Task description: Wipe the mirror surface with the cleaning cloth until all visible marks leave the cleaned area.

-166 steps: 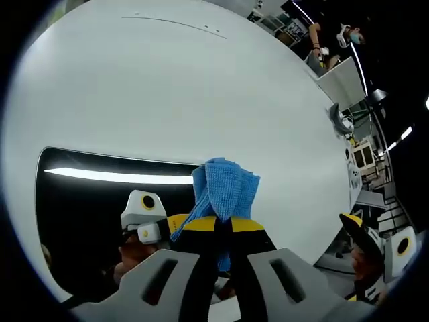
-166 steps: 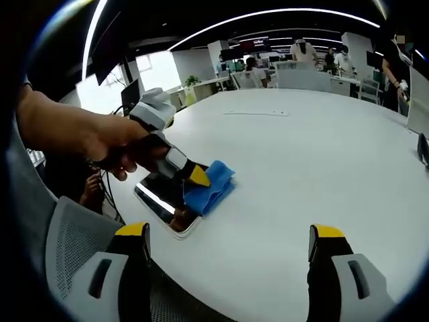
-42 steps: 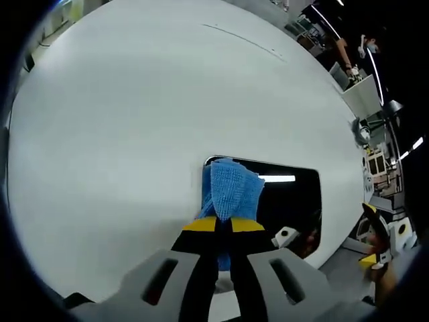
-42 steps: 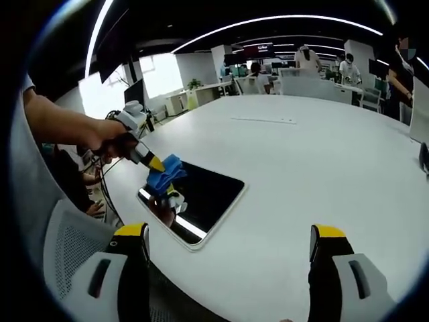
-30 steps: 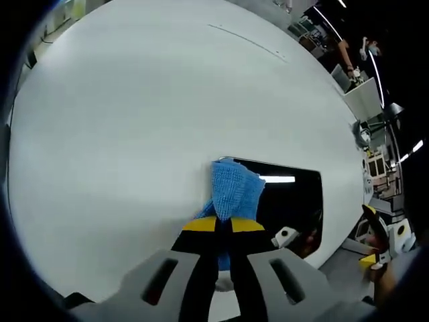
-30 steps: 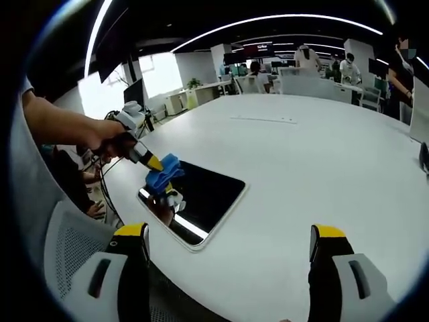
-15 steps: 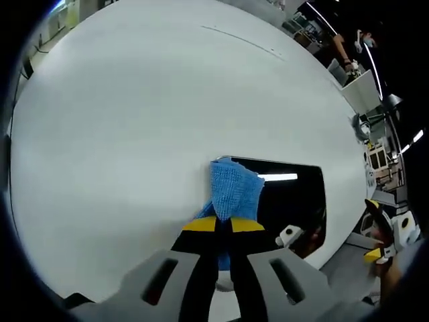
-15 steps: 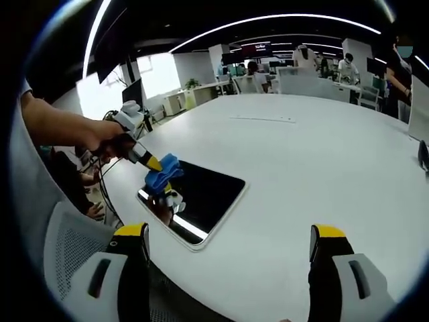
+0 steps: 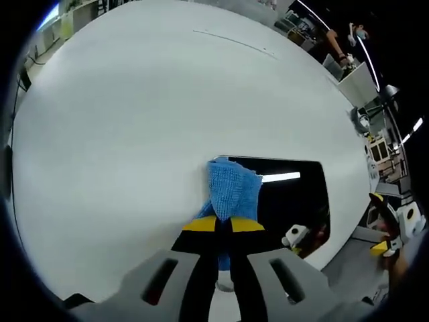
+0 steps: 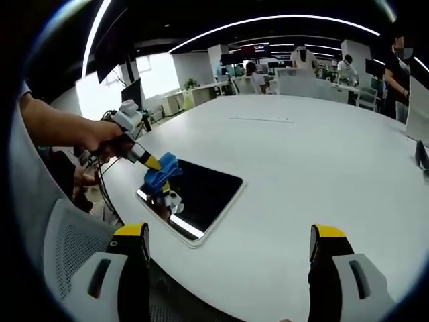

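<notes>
The left claw (image 9: pixel 223 225) pinches the soft, limp blue cleaning cloth (image 9: pixel 231 192) at its bunched end, pressing it on the mirror (image 10: pixel 196 194) corner, flat on the white tabletop (image 10: pixel 322 168). The glass is likely fragile, so press lightly. The right claw (image 10: pixel 228 251) hangs open, well away.

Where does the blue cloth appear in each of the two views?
Left gripper view: the blue cloth is at lower centre, pinched in the left gripper.
Right gripper view: the cloth is at centre left.
Shared landmark: the mirror corner it covers.
</notes>
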{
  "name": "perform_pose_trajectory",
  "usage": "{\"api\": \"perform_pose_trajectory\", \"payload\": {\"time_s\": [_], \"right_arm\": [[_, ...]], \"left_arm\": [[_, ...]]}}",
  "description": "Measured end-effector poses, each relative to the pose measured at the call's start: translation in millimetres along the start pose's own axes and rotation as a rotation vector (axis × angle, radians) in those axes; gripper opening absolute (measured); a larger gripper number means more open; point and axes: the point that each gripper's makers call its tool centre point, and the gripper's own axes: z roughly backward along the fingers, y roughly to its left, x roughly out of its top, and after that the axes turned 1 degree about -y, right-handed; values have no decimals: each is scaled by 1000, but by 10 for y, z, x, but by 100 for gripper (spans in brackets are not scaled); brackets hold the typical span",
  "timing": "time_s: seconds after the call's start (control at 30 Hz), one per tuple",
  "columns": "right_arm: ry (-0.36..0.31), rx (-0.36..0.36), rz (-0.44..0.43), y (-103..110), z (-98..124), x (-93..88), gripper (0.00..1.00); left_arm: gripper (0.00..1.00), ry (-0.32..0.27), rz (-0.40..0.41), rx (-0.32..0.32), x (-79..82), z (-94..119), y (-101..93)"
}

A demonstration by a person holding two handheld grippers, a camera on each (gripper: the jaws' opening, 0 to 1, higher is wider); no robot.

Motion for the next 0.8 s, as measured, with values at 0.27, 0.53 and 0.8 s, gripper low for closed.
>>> {"api": "perform_pose_trajectory", "payload": {"time_s": [0.27,0.53,0.8], "right_arm": [[-17,-1,1,-25,18,58,99],[-21,4,4,-11,37,56,99],[-29,7,15,11,55,86,99]], "left_arm": [[2,7,-16,5,-80,31,-30],[2,12,-44,-5,-197,80,-44],[2,-14,-42,-12,-260,105,-42]]}}
